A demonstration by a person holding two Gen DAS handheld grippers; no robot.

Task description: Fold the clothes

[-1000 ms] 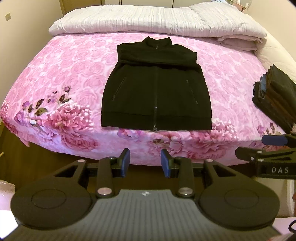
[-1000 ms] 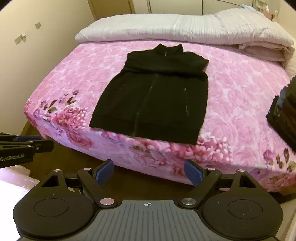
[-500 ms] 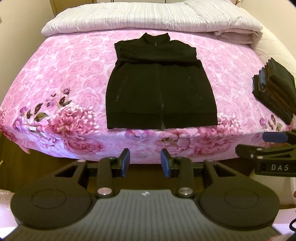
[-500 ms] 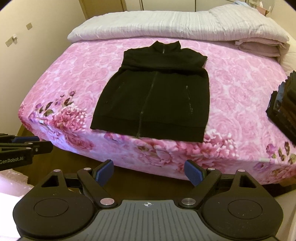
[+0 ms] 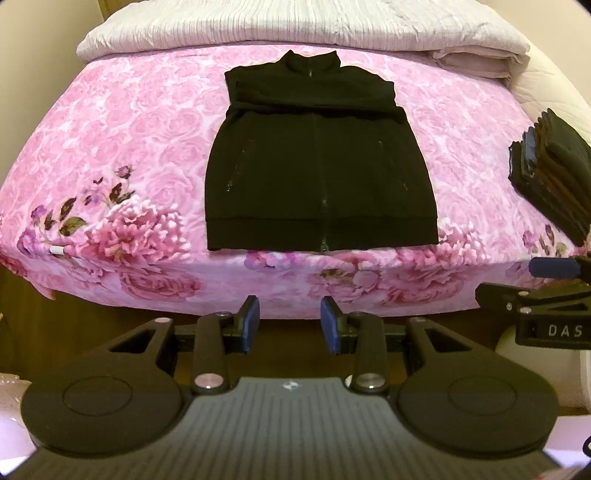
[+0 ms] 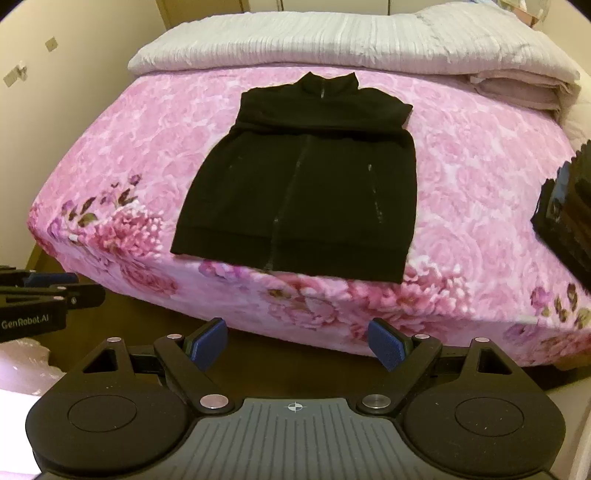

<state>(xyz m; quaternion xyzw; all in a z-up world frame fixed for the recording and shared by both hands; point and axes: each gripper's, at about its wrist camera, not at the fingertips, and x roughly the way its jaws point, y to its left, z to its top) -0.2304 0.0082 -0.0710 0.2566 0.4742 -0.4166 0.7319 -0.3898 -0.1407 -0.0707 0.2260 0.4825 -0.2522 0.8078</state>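
Note:
A black zip-up jacket (image 5: 317, 162) lies flat on the pink floral bed, collar at the far end, hem at the near edge, sleeves folded in across the chest. It also shows in the right wrist view (image 6: 306, 184). My left gripper (image 5: 290, 323) is open and empty, in front of the bed's near edge, below the hem. My right gripper (image 6: 297, 343) is open wider and empty, also short of the bed edge. The right gripper shows at the right of the left wrist view (image 5: 535, 295); the left gripper shows at the left of the right wrist view (image 6: 48, 295).
A stack of dark folded clothes (image 5: 554, 177) sits at the bed's right side, also in the right wrist view (image 6: 569, 214). A pale folded duvet (image 5: 295, 26) lies across the head of the bed. A wall stands left of the bed (image 6: 55, 74).
Both grippers have moved closer to the bed, so the jacket looks larger and nearer. Both grippers' openings are unchanged. The jacket has not moved.

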